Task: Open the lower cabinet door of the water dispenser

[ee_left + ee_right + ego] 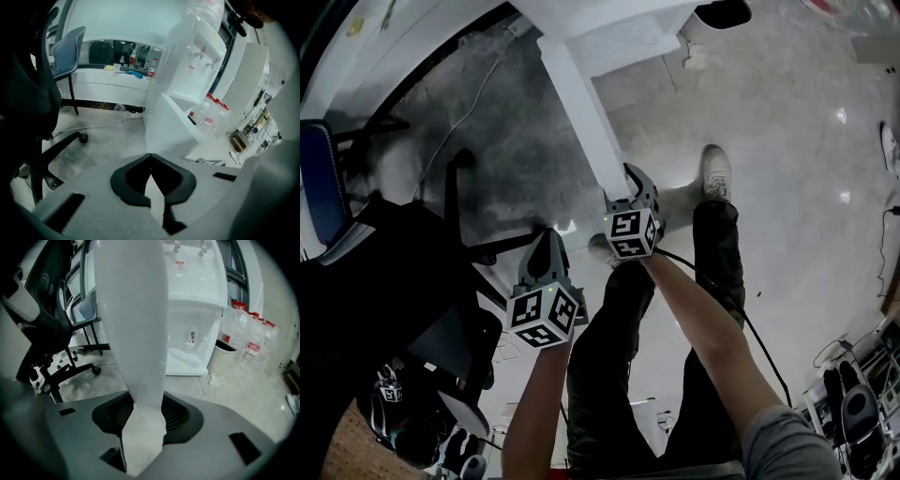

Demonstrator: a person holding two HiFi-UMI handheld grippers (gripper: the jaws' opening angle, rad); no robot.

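The white water dispenser (197, 61) stands by the wall, its lower cabinet (192, 348) gaping open. The lower cabinet door (581, 103) swings out as a long white slab. My right gripper (630, 178) is shut on the door's free edge. In the right gripper view the door (136, 324) runs straight up from between the jaws of the right gripper (143, 404). My left gripper (546, 234) hangs to the left of the door and a little nearer to me. The left gripper (150, 157) is shut with nothing in it, and the open door (166, 126) lies ahead of it.
A black office chair (459, 244) stands close on the left and a blue chair (319, 178) is further left. Several water bottles (248, 345) and a pale bin (222, 357) sit to the right of the dispenser. My legs and a shoe (715, 173) are below the door, and cables (769, 356) trail across the floor.
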